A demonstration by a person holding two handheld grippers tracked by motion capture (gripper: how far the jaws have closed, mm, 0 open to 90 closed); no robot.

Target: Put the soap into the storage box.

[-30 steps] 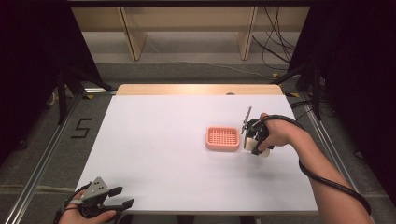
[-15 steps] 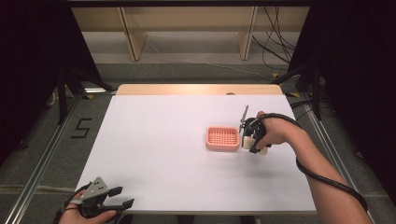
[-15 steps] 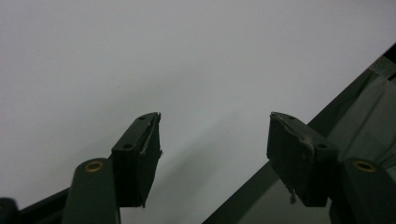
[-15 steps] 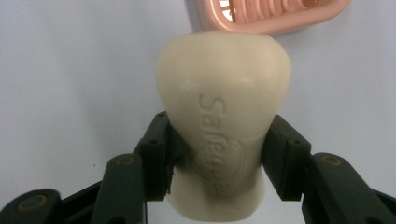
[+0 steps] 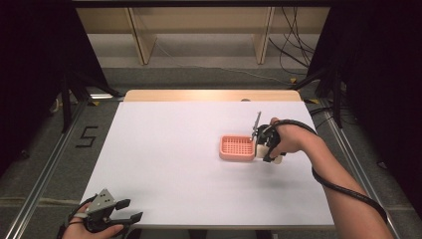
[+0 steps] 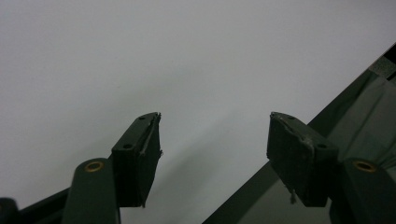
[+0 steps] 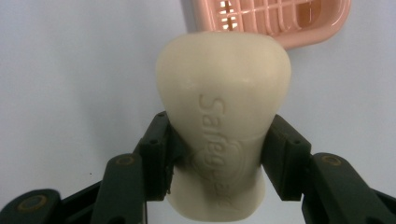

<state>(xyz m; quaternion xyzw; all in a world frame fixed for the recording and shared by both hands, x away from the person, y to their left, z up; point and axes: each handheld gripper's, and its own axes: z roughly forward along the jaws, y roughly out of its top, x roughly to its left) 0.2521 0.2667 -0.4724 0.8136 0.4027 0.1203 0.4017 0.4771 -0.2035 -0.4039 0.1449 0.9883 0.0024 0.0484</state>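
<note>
Soap [image 7: 219, 112] sits clamped between the two black jaws in the right gripper view, a cream bar with raised lettering on its face, its rounded end reaching up past the jaw tips toward the top of the frame while its lower end hangs below them at the bottom centre. The jaws press on the bar's two sides, closed to its width. Just above the bar, at the upper right of that frame, lies a pink slotted soap dish [image 7: 322, 23] on the white table [image 7: 70, 70]; whether bar and dish touch cannot be told. In the high view, the right gripper [image 5: 262, 149] shows right of centre, held in the person's right hand [image 5: 288, 142], with a pale bit of the bar peeking out beside the hand and the dish [image 5: 236, 147] just to the left of the gripper, flat on the white tabletop. The left gripper [image 5: 127, 210] sits at the lower left corner of that frame, at the near edge of the table, held in the left hand [image 5: 82, 228], with its grey plate on top. In the left gripper view, the jaws stand wide apart with nothing between them, over the bare white surface, and the table's edge cuts across the lower right of the frame.
</note>
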